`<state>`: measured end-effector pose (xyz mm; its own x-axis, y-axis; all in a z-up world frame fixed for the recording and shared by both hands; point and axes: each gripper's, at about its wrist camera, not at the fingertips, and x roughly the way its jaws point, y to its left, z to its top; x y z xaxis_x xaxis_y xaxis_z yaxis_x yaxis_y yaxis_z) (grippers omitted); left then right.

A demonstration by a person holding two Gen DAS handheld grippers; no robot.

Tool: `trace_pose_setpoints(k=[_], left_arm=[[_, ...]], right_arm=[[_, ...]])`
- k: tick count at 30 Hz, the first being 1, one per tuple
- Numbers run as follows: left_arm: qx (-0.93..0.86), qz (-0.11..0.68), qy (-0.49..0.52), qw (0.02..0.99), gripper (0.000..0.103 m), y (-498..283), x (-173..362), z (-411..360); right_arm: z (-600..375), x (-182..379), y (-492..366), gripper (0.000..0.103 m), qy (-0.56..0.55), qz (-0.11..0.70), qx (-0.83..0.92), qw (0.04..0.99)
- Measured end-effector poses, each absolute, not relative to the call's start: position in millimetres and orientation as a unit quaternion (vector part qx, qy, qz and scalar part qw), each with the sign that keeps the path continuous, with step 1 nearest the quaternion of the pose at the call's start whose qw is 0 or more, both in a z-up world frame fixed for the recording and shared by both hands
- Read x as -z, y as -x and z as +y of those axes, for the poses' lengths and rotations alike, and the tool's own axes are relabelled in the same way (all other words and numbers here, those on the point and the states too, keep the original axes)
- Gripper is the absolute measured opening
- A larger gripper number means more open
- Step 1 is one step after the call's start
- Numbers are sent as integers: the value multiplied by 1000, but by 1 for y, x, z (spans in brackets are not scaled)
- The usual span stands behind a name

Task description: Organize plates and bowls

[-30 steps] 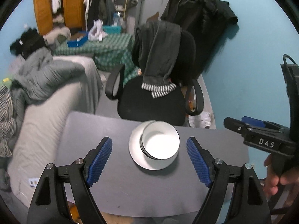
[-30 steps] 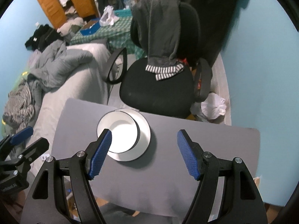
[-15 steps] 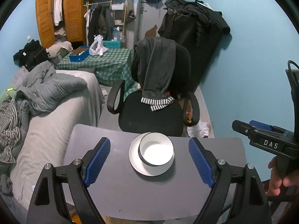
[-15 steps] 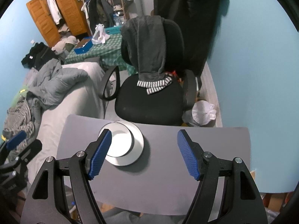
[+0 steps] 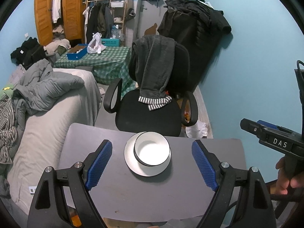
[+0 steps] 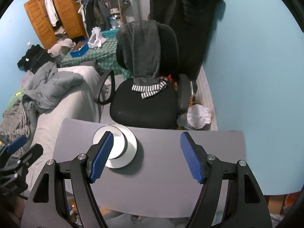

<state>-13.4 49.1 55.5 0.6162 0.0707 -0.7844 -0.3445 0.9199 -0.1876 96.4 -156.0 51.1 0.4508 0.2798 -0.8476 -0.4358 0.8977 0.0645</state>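
Note:
A white bowl (image 5: 152,150) with a dark rim sits stacked on a white plate (image 5: 131,163) near the far edge of the grey table (image 5: 152,195). My left gripper (image 5: 152,163) is open and empty, held above and short of the stack. In the right wrist view the bowl (image 6: 117,144) and plate (image 6: 131,142) lie left of centre, partly behind my left finger. My right gripper (image 6: 146,155) is open and empty, above the table to the right of the stack. It also shows in the left wrist view at the right edge (image 5: 266,133).
A black office chair (image 5: 152,110) draped with a grey garment stands just beyond the table's far edge. A bed with grey bedding (image 5: 47,102) lies to the left. A blue wall (image 5: 256,76) is on the right. A white bag (image 6: 198,115) sits on the floor.
Both grippers have pulled back and up from the stack, so bowl and plate look smaller and farther. Both stay open. The bowl and plate have not moved.

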Motion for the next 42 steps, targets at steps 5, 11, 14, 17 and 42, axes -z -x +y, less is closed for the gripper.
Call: trace_pose_setpoints(k=[5,11,14,17,42], left_arm=[[-114,423,160,885,87,11,-56,46],[-109,427,160,884,87,8,-57,41],[-109,427,159,884,87,7,-57,40],[-109,427,161,883,87,6,-56,40],[-111,429,181,878,87,9,-58,41]], right_arm=[[-161,-51,-98,72,79,483,-207,847],[-167,-51,-100,72,75,484,-204,847],[-171,-51,-100,72,74,484,-205,847],[-171,-51,-101,72,74,484,-205,847],[-173,-53,-93,72,78,486,-212,844]])
